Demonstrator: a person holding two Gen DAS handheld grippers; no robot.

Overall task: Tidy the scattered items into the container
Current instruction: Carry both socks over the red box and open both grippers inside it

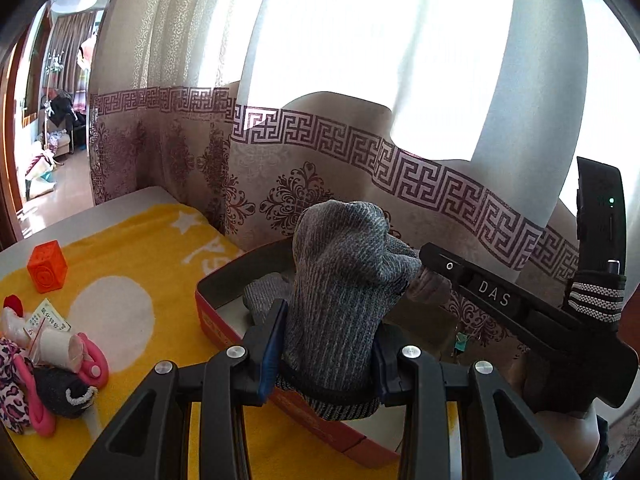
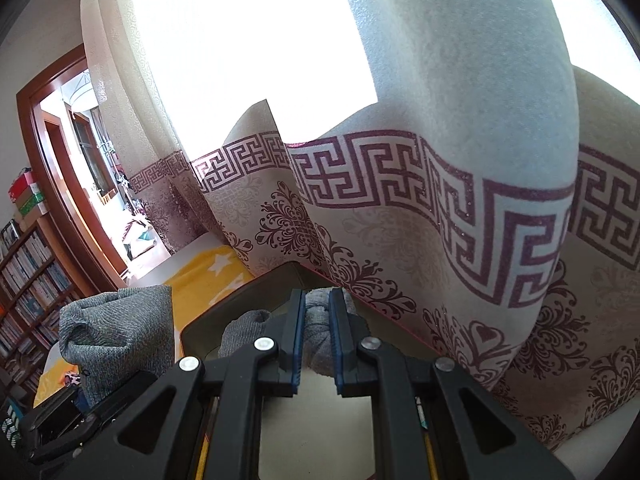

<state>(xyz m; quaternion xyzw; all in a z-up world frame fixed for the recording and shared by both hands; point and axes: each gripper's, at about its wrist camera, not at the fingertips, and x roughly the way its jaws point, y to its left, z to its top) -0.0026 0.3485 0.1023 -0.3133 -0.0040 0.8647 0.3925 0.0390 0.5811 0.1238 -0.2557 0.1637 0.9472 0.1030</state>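
your left gripper is clamped on a grey knit sock, pads pressing both sides. the sock stands bunched up between the jaws, over the near edge of the red container. its lower cuff hangs past the pads and hides part of the rim.

your right gripper has its jaws pinched narrow on grey knit fabric. from the left wrist view it grips the far end of what looks like the same sock, but the join is hidden behind the bunch, so can't tell if it's one piece or two. more grey fabric lies inside the container, mostly covered by the held sock.

container interior: only a strip of pale floor shows in either view. its far wall sits against the patterned curtain, and the right-hand end is blocked by the right gripper body.

still out on the yellow blanket: an orange cube, well apart from the container, and a pile at the left edge — a dark sock, something pink, a leopard-print item, a clear bag with a paper slip. the pile is cut by the frame edge and overlapping, so the count is unclear.

window is blown out white, nothing readable above the curtain band
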